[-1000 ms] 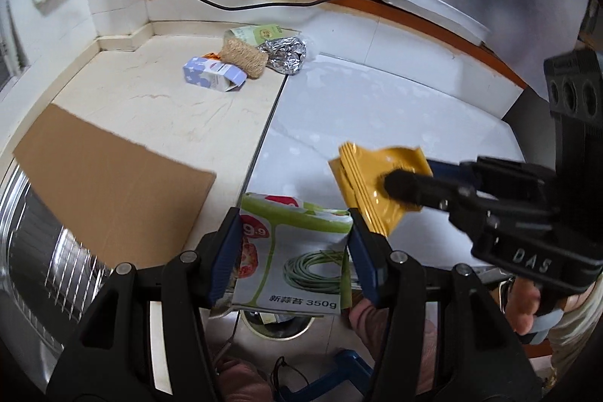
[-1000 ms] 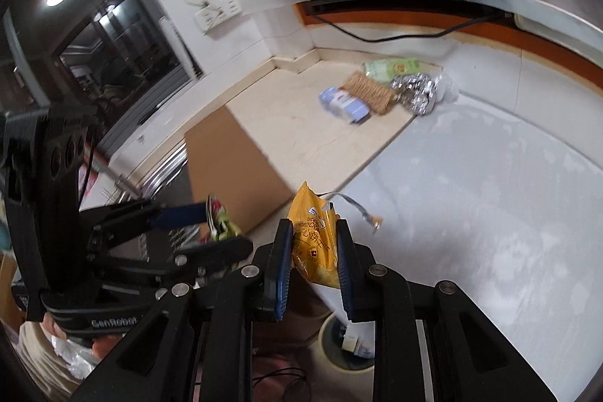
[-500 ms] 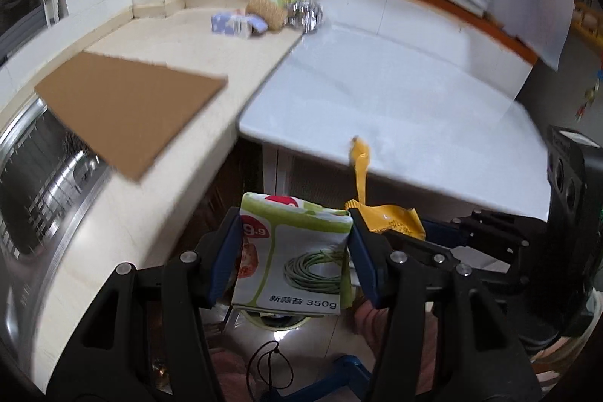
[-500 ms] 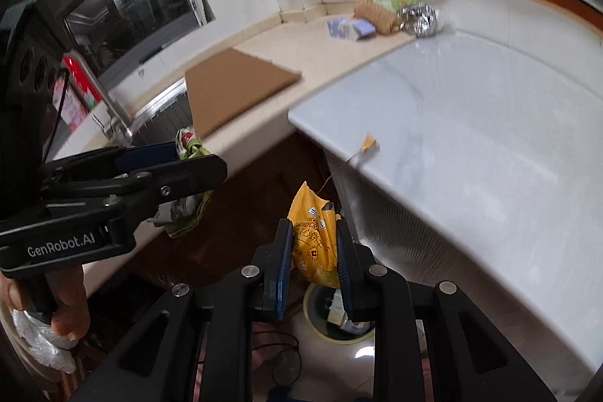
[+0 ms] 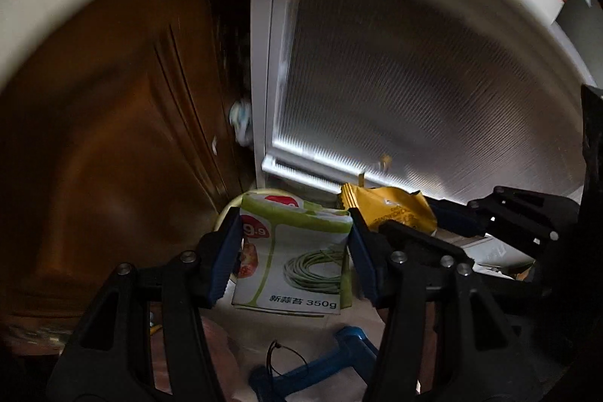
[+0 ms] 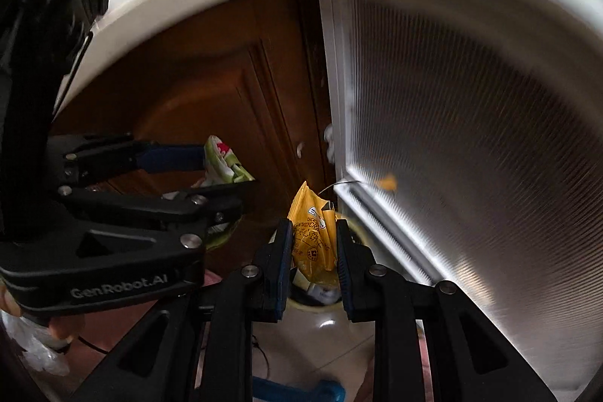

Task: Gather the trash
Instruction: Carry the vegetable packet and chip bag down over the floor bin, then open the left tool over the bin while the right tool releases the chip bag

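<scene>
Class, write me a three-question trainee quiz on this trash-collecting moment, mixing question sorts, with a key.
1. True or false: the left tool is empty.
2. Which tool holds the yellow wrapper? A left, B right.
3. Fill in: below the yellow wrapper stands a pale ___.

Key: 1 false, it grips the green packet. 2 B, the right tool. 3 bin.

Both grippers dropped from countertop level to cabinet fronts; yellow wrapper (image 6: pixel 312 232) now above bin (image 6: pixel 324 307).

Brown wooden cabinet door (image 5: pixel 113 138) beside ribbed white panel (image 5: pixel 414 93)
</scene>
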A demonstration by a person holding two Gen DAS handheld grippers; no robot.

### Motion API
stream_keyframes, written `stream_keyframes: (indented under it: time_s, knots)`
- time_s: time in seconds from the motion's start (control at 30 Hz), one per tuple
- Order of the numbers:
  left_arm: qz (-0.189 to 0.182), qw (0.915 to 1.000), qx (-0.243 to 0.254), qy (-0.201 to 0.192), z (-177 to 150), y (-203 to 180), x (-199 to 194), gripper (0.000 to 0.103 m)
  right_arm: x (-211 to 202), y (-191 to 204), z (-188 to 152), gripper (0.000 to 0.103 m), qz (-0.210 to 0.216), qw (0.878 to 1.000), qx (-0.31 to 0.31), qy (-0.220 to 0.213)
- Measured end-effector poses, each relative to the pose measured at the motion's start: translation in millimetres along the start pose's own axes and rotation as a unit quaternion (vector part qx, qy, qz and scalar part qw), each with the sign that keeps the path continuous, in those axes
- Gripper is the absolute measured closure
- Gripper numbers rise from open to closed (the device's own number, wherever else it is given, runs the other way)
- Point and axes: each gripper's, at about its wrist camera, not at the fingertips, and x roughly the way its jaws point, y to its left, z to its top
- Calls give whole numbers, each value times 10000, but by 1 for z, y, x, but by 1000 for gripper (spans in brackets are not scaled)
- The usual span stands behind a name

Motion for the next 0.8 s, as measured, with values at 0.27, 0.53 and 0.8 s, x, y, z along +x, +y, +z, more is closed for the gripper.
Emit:
stream_keyframes:
  time_s: [0.27, 0.53, 0.8]
  knots:
    - [-12, 9984, -345, 451, -22, 34, 84, 51, 83, -23, -40, 81, 70, 9978, 442, 497]
    - [-105, 9956, -551, 751, -21, 59, 137, 51, 148, -39, -40, 81, 133, 9939, 655, 876]
    - [90, 9942, -622, 872, -17, 65, 146, 48, 180, -45, -28, 81, 252, 9924, 758, 936]
